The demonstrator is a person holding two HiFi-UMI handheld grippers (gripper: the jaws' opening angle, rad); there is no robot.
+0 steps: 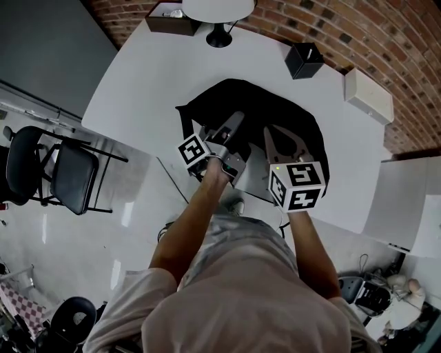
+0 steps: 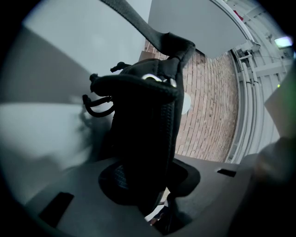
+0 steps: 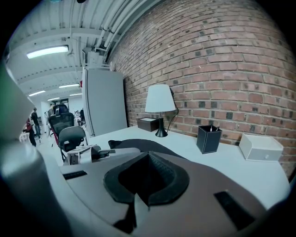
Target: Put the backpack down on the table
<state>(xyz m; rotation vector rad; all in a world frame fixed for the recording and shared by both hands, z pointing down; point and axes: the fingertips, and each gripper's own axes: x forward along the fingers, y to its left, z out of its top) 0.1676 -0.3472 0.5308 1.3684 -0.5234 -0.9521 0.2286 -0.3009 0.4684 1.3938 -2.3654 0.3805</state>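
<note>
Fingers on the left gripper [image 2: 148, 185] pinch the backpack [image 1: 262, 114] by its padded strap; the right gripper [image 3: 147, 178] has its own shut on nothing. Mid-frame, the backpack seems to rest on the white table [image 1: 158, 62]; I'd lower till the strap slackens, then release gently

far: brick wall [image 1: 344, 27] | white surface [image 1: 151, 76] carrying table lamp [image 1: 219, 14], pen holder [image 1: 304, 60], white box [image 1: 368, 95] | left: black office chairs [image 1: 72, 176] on glossy floor [image 1: 103, 241] | ceiling strip light [image 3: 47, 51] lit
</note>
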